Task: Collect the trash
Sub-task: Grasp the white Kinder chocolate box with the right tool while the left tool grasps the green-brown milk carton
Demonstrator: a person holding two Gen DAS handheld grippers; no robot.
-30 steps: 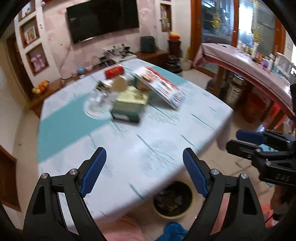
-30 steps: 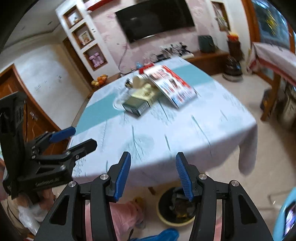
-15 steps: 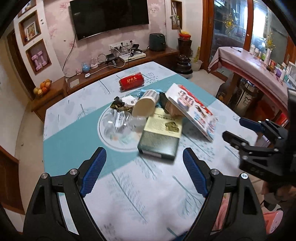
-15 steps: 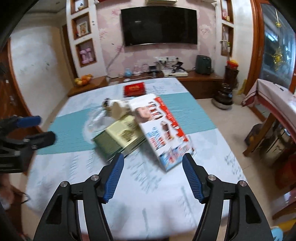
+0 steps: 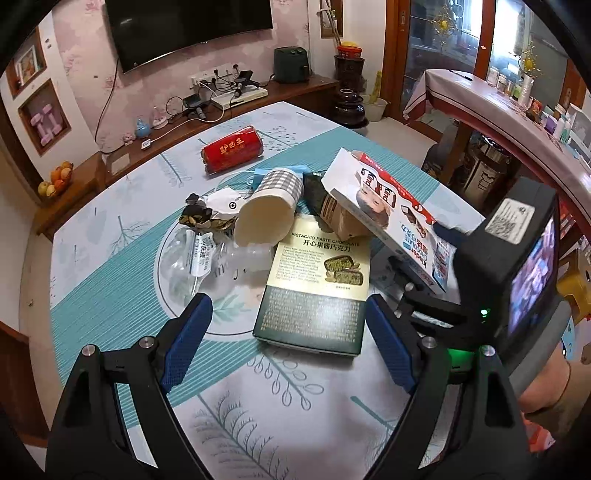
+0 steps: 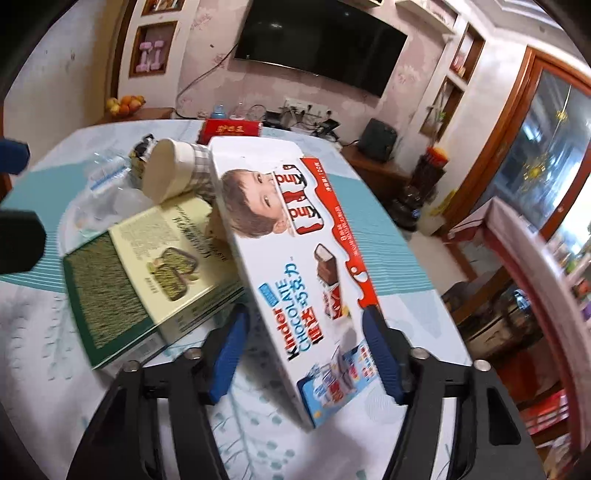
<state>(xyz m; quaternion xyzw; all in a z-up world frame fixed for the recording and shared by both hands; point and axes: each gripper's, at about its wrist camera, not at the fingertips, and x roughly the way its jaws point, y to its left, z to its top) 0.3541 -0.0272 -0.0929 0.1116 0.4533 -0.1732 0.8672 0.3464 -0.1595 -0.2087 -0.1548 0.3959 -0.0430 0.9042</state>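
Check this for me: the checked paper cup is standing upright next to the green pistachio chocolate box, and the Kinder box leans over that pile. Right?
Not quite. The checked paper cup is lying on its side, its open mouth facing the camera, not standing upright; the left wrist view shows it clearly. The rest holds: it sits next to the green pistachio chocolate box, and the Kinder box leans over that pile.

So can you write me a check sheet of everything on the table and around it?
Surface: table, leaf-print cloth, teal stripe.
Job's things: Kinder box leaning on the pile; green box flat; cup on its side; wrappers; clear plastic; red can apart.
Clutter: nothing seen.
Grippers: left gripper open, empty; right gripper closing around the Kinder box.
Cables: plugs and wires by the wall.
Surroundings: TV, fruit.
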